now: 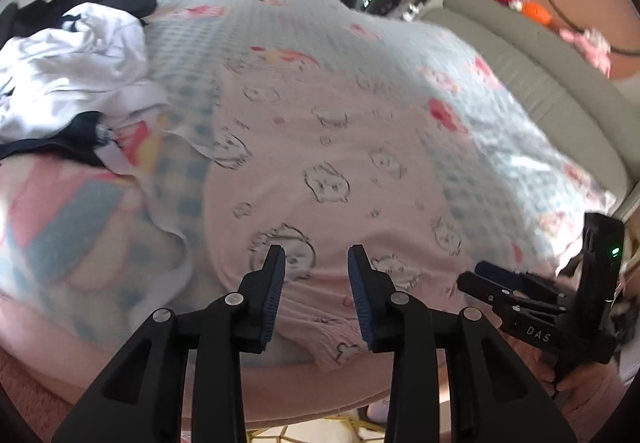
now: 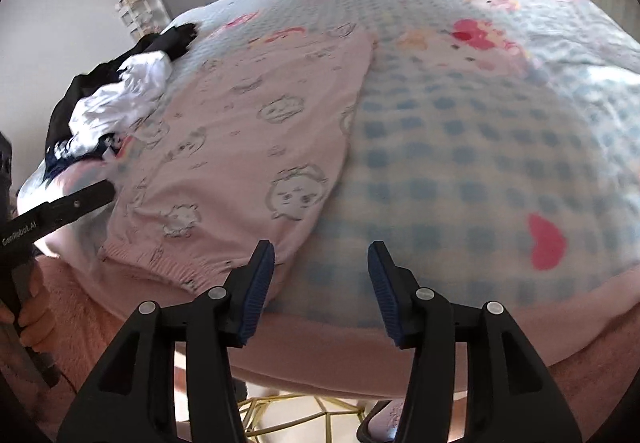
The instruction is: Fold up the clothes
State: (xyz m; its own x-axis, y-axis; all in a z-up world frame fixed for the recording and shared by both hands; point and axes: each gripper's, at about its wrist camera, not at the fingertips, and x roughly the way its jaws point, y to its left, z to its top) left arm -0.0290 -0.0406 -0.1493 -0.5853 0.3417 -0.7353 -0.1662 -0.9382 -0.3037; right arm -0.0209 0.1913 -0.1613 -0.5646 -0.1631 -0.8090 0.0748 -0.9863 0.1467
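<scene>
So the only readable text is on the tools themselves. In the left wrist view the right gripper (image 1: 486, 275) shows "DAS" in pale letters on its black body, plus a small green light glowing on the block behind it. In the right wrist view the left gripper (image 2: 105, 188) pokes in from the left edge with "GenRobot.AI" printed along its arm.

The pink garment (image 1: 320, 179), covered in little outline cartoon faces, lies spread flat on the blue-and-white checked blanket (image 2: 460, 171), with its ribbed hem at the near edge of the bed. Both grippers are spread wide with nothing between the blue pads. The left one hovers over the hem, the right one over the checked blanket just beside the garment's right edge.

To the left of the garment there's a pile of white and dark clothes (image 1: 68, 55), rumpled enough that I can't tell separate pieces apart. The blanket's pink and red cartoon prints are too blurry to identify. A hand (image 2: 30, 319) shows only partly at the left edge of the right wrist view, cut off by the fisheye rim. The stuff in the background beyond the bed is smeared and unreadable.
</scene>
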